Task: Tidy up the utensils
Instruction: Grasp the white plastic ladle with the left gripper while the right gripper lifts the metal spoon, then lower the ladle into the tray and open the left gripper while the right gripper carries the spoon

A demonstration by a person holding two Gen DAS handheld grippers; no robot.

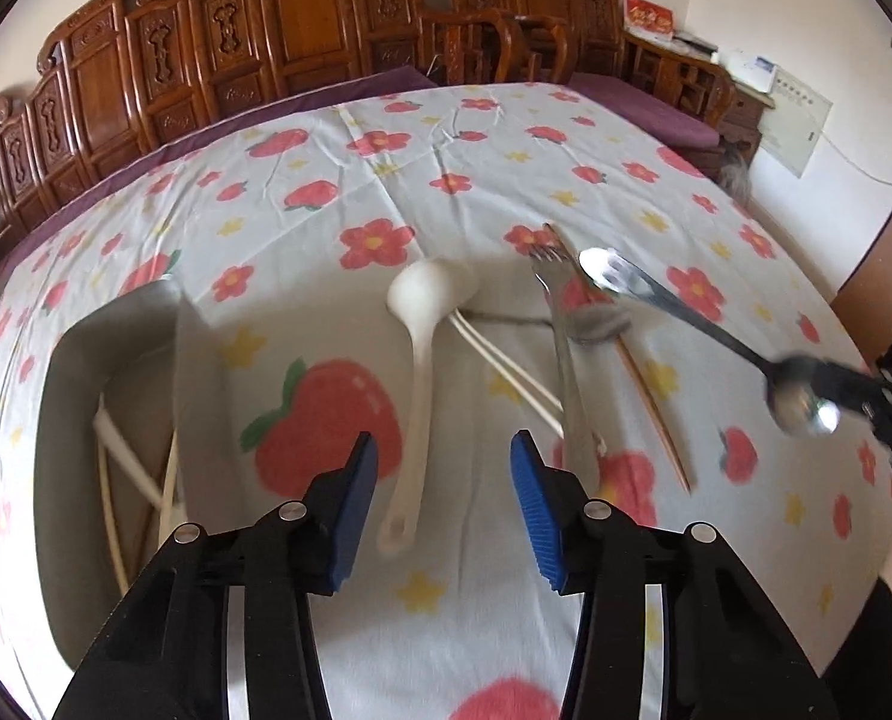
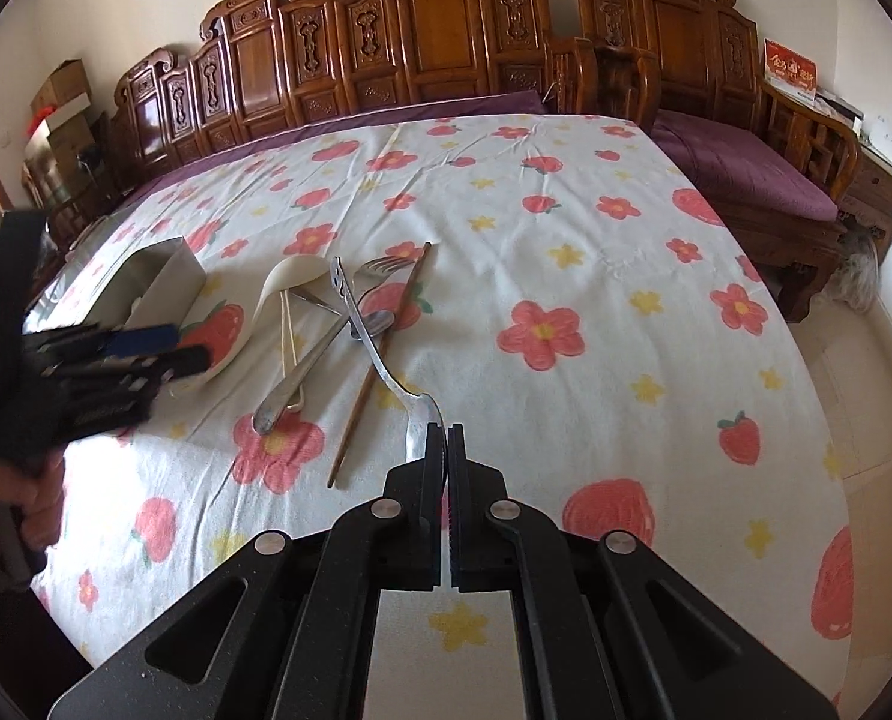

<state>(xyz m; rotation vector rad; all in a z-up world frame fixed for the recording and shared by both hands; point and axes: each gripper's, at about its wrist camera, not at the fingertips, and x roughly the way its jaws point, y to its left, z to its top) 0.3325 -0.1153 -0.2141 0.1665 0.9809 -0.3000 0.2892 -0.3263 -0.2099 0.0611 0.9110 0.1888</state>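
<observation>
The metal spoon (image 2: 380, 354) is clamped by its bowl in the right gripper (image 2: 446, 438), lifted above the pile: fork (image 2: 302, 372), white ladle (image 2: 278, 294), brown chopstick (image 2: 380, 372). The left gripper (image 1: 443, 450) hangs unclenched over the ladle's handle, holding nothing, beside the bin (image 1: 116, 348).

Both wrist views angled down, close above table (image 1: 506, 630), sharing utensil pile (image 2: 350, 324).

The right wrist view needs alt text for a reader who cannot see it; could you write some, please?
The right gripper is shut on the bowl end of a metal spoon, lifting it over a floral tablecloth. Beyond lie a fork, a white ladle and a brown chopstick; the left gripper reaches in at left.
</observation>
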